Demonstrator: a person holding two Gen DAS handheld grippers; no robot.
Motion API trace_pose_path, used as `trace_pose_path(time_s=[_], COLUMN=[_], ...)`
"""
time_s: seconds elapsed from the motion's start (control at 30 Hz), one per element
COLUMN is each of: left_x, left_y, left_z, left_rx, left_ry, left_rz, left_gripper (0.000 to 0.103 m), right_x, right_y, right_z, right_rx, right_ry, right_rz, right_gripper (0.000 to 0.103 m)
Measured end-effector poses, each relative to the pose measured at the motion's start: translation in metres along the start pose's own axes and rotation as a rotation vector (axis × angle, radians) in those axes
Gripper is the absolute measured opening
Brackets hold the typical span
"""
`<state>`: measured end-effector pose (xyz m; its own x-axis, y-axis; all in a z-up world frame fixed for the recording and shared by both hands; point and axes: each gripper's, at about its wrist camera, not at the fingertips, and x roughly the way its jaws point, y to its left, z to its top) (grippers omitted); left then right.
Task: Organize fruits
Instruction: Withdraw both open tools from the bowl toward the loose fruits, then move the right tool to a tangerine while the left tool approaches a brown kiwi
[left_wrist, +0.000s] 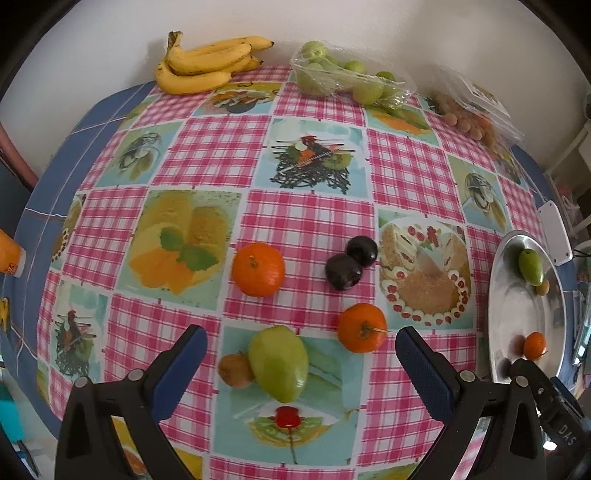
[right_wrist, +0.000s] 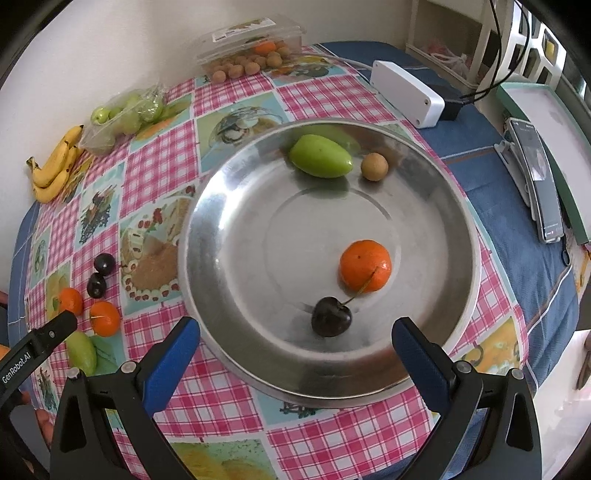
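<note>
A round metal plate (right_wrist: 229, 206) holds a green fruit (right_wrist: 320, 156), a small brown fruit (right_wrist: 374, 167), a tangerine (right_wrist: 365, 265) and a dark cherry (right_wrist: 331, 316). My right gripper (right_wrist: 295, 347) hangs open over the plate's near rim, just short of the cherry. On the cloth lie two tangerines (left_wrist: 258, 269) (left_wrist: 362, 327), two dark cherries (left_wrist: 343, 271) (left_wrist: 362, 250), a green fruit (left_wrist: 278, 362) and a small brown fruit (left_wrist: 235, 370). My left gripper (left_wrist: 301, 354) is open above the green fruit. The plate (left_wrist: 517, 306) shows at the right of the left wrist view.
Bananas (left_wrist: 207, 64), a bag of green fruits (left_wrist: 343, 75) and a clear box of small brown fruits (right_wrist: 251, 48) line the wall. A white device (right_wrist: 406, 92), a phone on a stand (right_wrist: 539, 181) and a tray edge (right_wrist: 554, 122) sit right of the plate.
</note>
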<state>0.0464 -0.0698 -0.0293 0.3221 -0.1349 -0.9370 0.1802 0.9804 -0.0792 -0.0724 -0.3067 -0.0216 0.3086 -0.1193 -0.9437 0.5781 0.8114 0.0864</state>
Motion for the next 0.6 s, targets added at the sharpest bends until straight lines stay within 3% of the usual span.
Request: trace_pose_path(time_s=[0.27, 0.6], left_x=[-0.002, 0.003], left_y=[0.04, 0.089], left_z=[0.005, 0.006], left_rx=[-0.077, -0.195], left_ry=[-0.009, 0.006], left_rz=[0.017, 0.024], left_gripper=[0.103, 0.103], right_x=[-0.003, 0.014], right_y=[0.032, 0.079], right_z=[-0.004, -0.017], right_rx=[-0.05, -0.158], right_ry=[-0.01, 0.048], right_rz=[0.048, 0.062], right_gripper=[0.103, 0.103])
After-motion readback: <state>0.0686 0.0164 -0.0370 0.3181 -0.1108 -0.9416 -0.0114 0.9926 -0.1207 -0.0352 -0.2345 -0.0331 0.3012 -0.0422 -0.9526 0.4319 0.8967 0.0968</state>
